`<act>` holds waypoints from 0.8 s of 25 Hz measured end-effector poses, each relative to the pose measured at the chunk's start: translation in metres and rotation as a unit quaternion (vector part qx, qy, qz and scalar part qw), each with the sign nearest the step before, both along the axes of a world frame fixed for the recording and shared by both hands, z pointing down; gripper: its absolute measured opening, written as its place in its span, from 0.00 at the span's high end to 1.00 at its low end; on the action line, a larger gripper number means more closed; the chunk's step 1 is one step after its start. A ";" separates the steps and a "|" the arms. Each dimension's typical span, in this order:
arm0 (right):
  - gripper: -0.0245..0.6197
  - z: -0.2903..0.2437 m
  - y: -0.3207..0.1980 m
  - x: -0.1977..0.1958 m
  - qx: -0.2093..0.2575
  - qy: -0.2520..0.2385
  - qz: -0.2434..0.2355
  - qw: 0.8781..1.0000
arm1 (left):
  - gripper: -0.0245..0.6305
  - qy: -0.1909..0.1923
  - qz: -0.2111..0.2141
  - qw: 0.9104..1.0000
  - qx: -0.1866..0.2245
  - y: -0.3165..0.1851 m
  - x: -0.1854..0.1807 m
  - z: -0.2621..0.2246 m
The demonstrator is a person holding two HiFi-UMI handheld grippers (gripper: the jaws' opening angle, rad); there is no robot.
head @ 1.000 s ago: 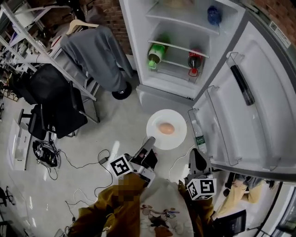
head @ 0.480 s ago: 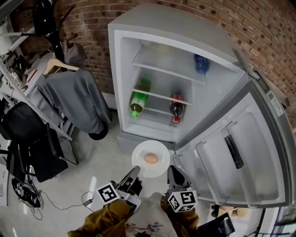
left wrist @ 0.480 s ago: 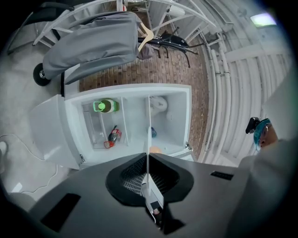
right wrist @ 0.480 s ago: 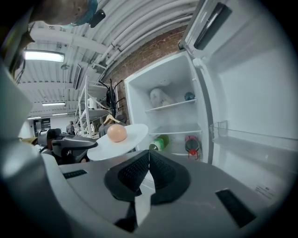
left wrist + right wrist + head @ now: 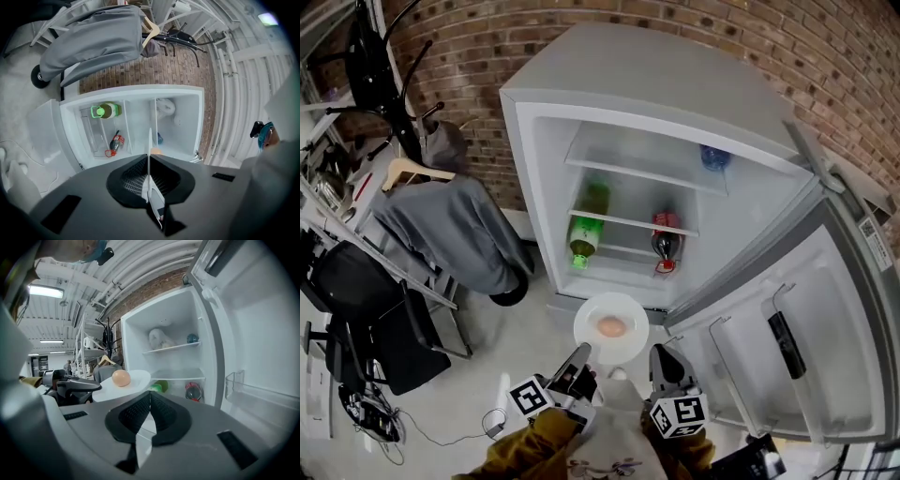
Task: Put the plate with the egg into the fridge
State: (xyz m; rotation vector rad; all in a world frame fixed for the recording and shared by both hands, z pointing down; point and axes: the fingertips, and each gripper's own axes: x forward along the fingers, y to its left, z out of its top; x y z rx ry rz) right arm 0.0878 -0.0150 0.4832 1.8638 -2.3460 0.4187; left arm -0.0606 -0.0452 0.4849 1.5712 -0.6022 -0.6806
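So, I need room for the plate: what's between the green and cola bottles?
Only bare shelf between green bottle and cola bottle, in the head view.

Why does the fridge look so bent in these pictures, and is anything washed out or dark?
Head view: a wide lens bows the fridge at its edges, yet the lighting is even and the egg is sharp. Left gripper view: fisheye with black corners, the picture rolled so the fridge lies sideways. Right gripper view: fisheye too; the ceiling lamp glares white at upper left.
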 end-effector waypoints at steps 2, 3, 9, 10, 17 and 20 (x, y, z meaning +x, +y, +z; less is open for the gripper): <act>0.95 -0.001 -0.013 0.005 0.001 0.002 -0.005 1.000 | 0.93 0.004 -0.005 1.000 -0.004 -0.014 0.006 0.000; 0.95 -0.002 -0.018 0.007 0.002 0.005 -0.009 1.000 | 0.93 0.004 -0.006 1.000 -0.004 -0.019 0.010 -0.001; 0.95 -0.019 -0.040 0.018 0.034 0.047 -0.037 0.998 | 0.93 -0.007 0.001 1.000 -0.003 -0.049 0.038 -0.006; 0.95 -0.020 -0.042 0.020 0.039 0.051 -0.038 0.997 | 0.93 -0.006 0.001 1.000 -0.001 -0.053 0.041 -0.007; 0.95 -0.020 -0.061 0.031 0.039 0.040 -0.009 0.998 | 0.93 -0.004 0.009 1.000 -0.005 -0.070 0.047 -0.010; 0.95 -0.022 -0.069 0.030 0.036 0.029 0.010 0.999 | 0.93 -0.005 0.018 1.000 -0.009 -0.078 0.045 -0.012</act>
